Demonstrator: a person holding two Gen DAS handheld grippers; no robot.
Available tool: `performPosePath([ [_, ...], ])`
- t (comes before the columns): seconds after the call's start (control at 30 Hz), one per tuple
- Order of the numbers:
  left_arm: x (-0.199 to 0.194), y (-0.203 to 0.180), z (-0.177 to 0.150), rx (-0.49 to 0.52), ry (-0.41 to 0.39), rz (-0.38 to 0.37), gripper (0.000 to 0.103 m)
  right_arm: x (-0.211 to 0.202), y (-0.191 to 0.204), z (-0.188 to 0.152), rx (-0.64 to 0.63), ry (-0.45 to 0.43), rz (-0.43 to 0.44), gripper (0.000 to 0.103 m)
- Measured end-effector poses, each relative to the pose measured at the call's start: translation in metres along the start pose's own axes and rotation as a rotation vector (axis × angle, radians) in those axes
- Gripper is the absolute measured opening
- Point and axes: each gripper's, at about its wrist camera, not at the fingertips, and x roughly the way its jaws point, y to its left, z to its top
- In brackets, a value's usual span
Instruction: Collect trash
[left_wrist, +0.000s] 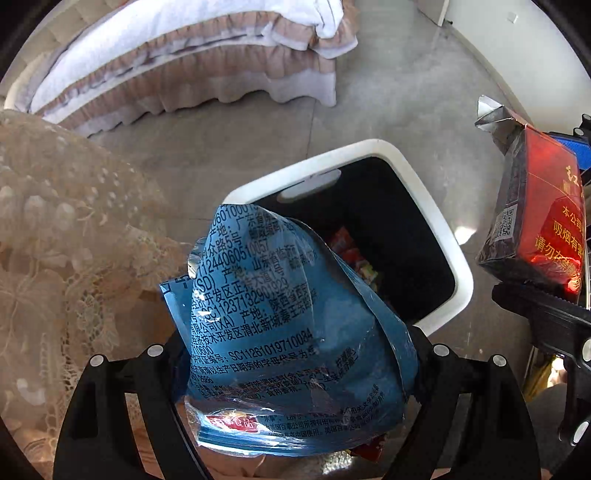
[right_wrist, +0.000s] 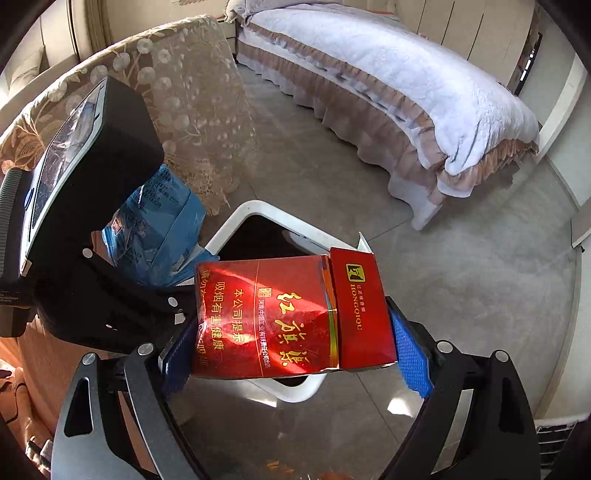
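The left gripper (left_wrist: 295, 373) clamps a blue snack bag (left_wrist: 280, 325); the right gripper (right_wrist: 291, 354) clamps a red cigarette pack (right_wrist: 288, 317). Both items hang above the open white bin (left_wrist: 436, 236). Step in hand: disposal; next, centre each item over the opening and release.

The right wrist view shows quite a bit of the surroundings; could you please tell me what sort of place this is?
Most likely a bedroom at home: a made bed with a ruffled skirt, a lace-covered piece of furniture beside it, and a white waste bin on a grey floor.
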Motion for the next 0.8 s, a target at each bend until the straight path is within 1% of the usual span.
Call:
performPosePath([
  [0.1,0.025,-0.005,0.005,0.036,0.068,-0.014,0.085,0.022,-0.006,-0.005,-0.013,0.047,-0.015,0.089],
  [0.13,0.032,-0.007,0.007,0.048,0.093,-0.022,0.094,0.029,-0.008,-0.007,-0.017,0.063,-0.020,0.089],
  [0.17,0.039,-0.008,0.010,0.060,0.113,-0.026,0.098,0.033,-0.009,-0.009,-0.019,0.074,-0.023,0.090],
  [0.23,0.046,-0.011,0.010,0.090,0.138,-0.036,0.098,0.045,-0.015,-0.013,-0.024,0.104,-0.022,0.099],
  [0.3,0.047,-0.013,0.009,0.105,0.146,-0.038,0.098,0.053,-0.019,-0.016,-0.037,0.141,-0.014,0.099],
  [0.4,0.042,-0.015,0.012,0.112,0.133,-0.048,0.098,0.056,-0.020,-0.019,-0.060,0.163,-0.020,0.099],
  [0.5,0.037,-0.016,0.014,0.114,0.115,-0.028,0.098,0.054,-0.013,-0.024,-0.079,0.166,-0.017,0.099],
  [0.6,0.028,-0.012,0.013,0.097,0.081,-0.008,0.098,0.049,-0.007,-0.026,-0.086,0.151,-0.017,0.099],
  [0.7,0.010,-0.005,0.012,0.070,0.040,0.003,0.098,0.042,-0.004,-0.023,-0.080,0.124,-0.020,0.099],
  [0.8,-0.012,0.000,0.009,0.042,-0.013,0.035,0.098,0.031,-0.002,-0.015,-0.070,0.081,-0.033,0.099],
])
